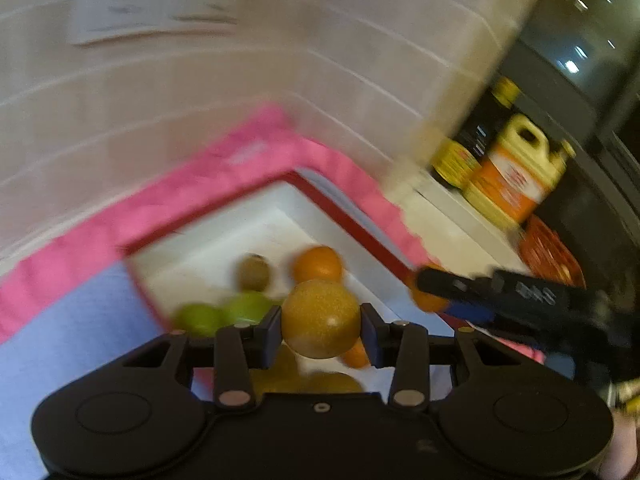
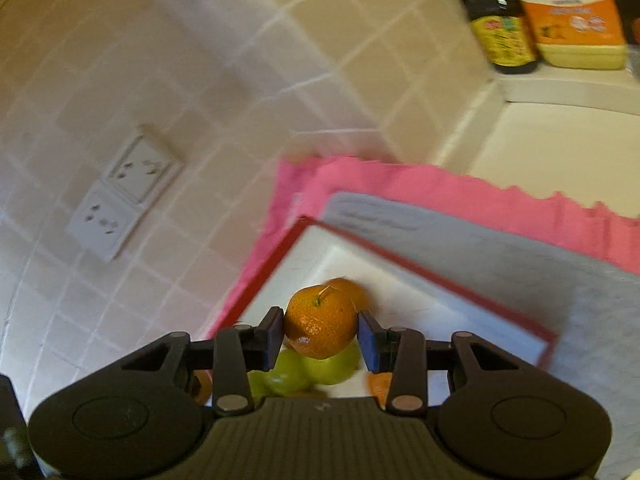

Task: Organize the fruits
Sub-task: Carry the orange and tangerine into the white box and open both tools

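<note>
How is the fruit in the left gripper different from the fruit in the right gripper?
The yellow speckled fruit in the left gripper has smooth, glossy golden skin; the mandarin in the right gripper is deep orange with dimpled peel. The mandarin shows a small green stem on top; the yellow fruit shows none. Both are round, clamped between the jaws, and held above the white box.

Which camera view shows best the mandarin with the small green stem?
The right wrist view: the mandarin sits sharp between the right gripper pads, stem visible. The left wrist view shows only a blurred orange part of it behind that gripper's fingers.
</note>
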A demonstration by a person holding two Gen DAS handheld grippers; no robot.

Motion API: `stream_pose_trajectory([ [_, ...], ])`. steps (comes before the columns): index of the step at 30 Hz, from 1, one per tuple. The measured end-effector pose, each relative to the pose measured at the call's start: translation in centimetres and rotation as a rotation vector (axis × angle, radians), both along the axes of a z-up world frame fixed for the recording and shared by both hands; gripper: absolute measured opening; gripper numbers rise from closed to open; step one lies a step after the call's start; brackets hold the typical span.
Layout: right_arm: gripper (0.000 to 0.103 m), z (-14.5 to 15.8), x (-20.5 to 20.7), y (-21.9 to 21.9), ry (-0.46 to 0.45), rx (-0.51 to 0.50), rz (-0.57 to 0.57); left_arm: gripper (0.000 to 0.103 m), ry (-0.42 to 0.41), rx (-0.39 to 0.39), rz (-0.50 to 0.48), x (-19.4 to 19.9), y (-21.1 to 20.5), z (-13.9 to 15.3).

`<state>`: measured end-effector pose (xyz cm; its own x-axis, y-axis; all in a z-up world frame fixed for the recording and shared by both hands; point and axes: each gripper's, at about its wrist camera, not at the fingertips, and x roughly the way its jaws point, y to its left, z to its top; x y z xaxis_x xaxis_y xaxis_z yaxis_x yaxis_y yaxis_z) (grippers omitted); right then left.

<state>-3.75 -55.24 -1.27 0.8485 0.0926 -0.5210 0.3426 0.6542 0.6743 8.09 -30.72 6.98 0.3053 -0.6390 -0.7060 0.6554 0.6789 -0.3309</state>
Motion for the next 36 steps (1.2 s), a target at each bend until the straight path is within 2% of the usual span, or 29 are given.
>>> stream_pose_trajectory([
  [7, 0.042, -2.2, 0.8, -2.0, 0.105, 0.044, 0.004, 0.048, 0.043, 0.055, -0.184, -3.2, -4.8, -2.5],
  [14, 0.042, -3.8, 1.9, -2.4, 0.155, 0.060, 0.027, 0.049, 0.053, 0.122, -0.240, -4.3, -5.9, -4.6],
  [20, 0.042, -3.9, 2.6, -2.1, 0.168, 0.055, 0.045, 0.049, 0.062, 0.129, -0.234, -4.3, -6.0, -5.1],
  [22, 0.045, -3.9, 2.7, -2.1, 0.163, 0.057, 0.042, 0.060, 0.046, 0.120, -0.219, -4.2, -6.0, -4.9],
  [23, 0.046, -3.8, 2.6, -2.1, 0.157, 0.060, 0.040, 0.077, 0.036, 0.118, -0.212, -4.1, -5.9, -4.7],
  [24, 0.050, -3.7, 2.5, -2.1, 0.151, 0.058, 0.040, 0.079, 0.026, 0.110, -0.209, -4.1, -5.8, -4.4],
  [27, 0.058, -3.0, 2.2, -2.3, 0.129, 0.054, 0.029, 0.079, 0.019, 0.104, -0.219, -4.0, -5.7, -4.0],
  [36, 0.060, 0.1, 1.0, -2.6, 0.068, 0.022, 0.006, 0.079, -0.021, 0.111, -0.154, -3.1, -3.9, -2.4],
])
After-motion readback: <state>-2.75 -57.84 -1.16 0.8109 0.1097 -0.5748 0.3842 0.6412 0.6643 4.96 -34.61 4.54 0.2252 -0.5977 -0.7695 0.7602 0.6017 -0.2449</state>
